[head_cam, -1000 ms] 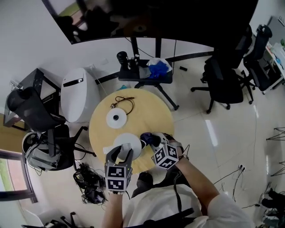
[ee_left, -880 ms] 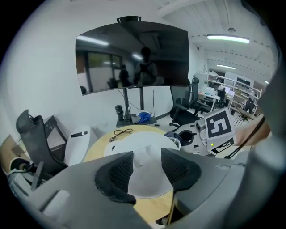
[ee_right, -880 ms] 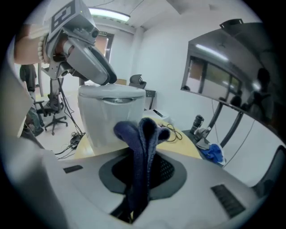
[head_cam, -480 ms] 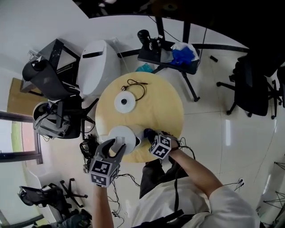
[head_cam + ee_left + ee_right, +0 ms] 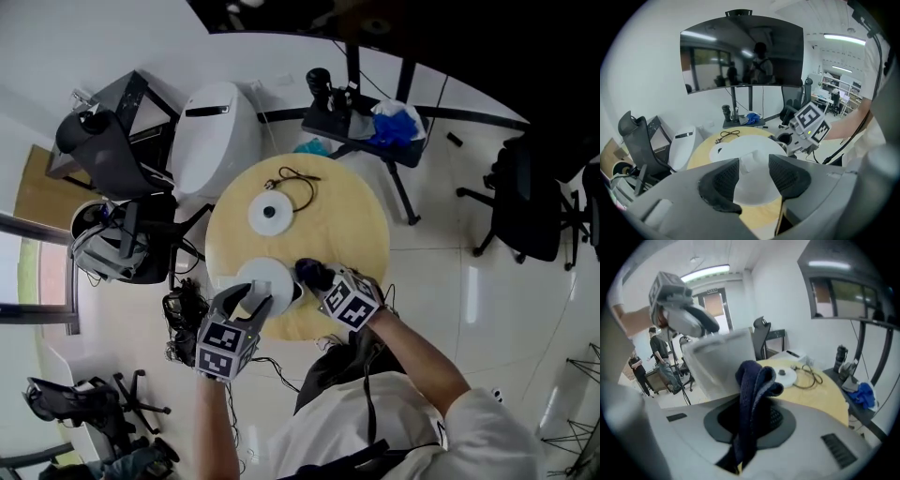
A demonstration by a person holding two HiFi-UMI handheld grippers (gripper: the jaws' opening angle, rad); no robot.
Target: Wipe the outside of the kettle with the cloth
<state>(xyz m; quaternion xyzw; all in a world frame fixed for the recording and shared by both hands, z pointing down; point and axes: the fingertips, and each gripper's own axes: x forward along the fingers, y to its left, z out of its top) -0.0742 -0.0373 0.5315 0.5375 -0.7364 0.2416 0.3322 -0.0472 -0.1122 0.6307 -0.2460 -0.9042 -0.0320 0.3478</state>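
A white kettle (image 5: pixel 267 279) stands at the near edge of the round wooden table (image 5: pixel 347 225). My left gripper (image 5: pixel 248 298) is shut on the kettle's handle (image 5: pixel 750 164), whose white bar sits between the two dark pads. The kettle's wide body (image 5: pixel 743 145) fills the space beyond them. My right gripper (image 5: pixel 321 283) is shut on a dark blue cloth (image 5: pixel 312 272), which lies against the kettle's right side. In the right gripper view the cloth (image 5: pixel 753 385) bunches up out of the jaws, with the blurred kettle (image 5: pixel 719 362) just behind.
The kettle's round base (image 5: pixel 270 213) with its black cord (image 5: pixel 298 180) lies farther back on the table. A white rounded unit (image 5: pixel 217 131), office chairs (image 5: pixel 108 150) and a stand with a blue bag (image 5: pixel 389 127) ring the table. Cables (image 5: pixel 183 314) lie on the floor at the left.
The head camera has swung, so the table sits differently in the picture. My right gripper has shifted a little with the cloth along the kettle's side. The left gripper keeps its hold.
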